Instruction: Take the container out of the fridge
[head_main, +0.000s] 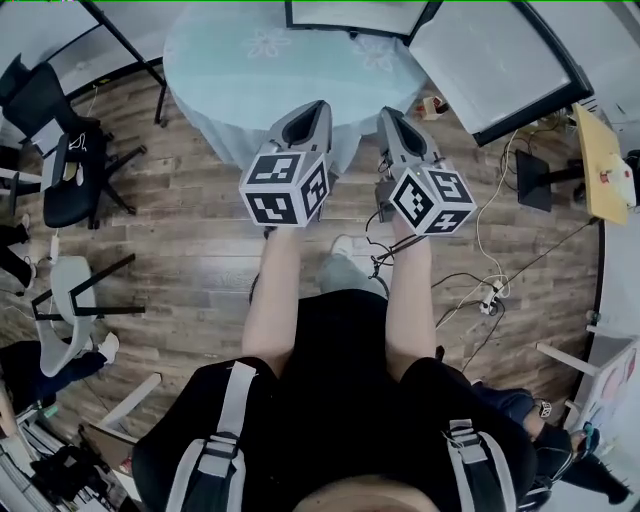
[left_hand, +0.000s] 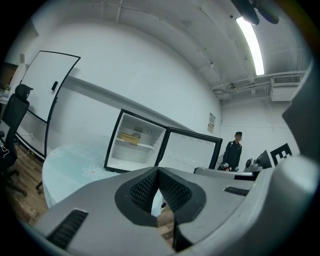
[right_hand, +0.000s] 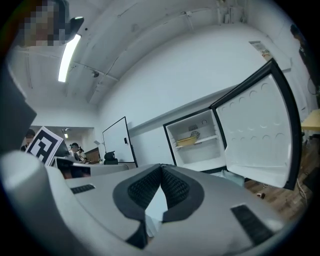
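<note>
Both hand-held grippers point toward a small fridge (left_hand: 131, 156) that stands with its door (left_hand: 192, 152) swung open on a round table (left_hand: 70, 167) (pale floral cloth). The left gripper (left_hand: 158, 172) and right gripper (right_hand: 161, 167) each have jaws pressed together, holding nothing. A yellow container (left_hand: 129, 138) sits on the fridge's upper shelf, well apart from both.

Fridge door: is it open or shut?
Open. The fridge door stands swung wide, and the white inside shows, with a yellow container on a shelf.
</note>
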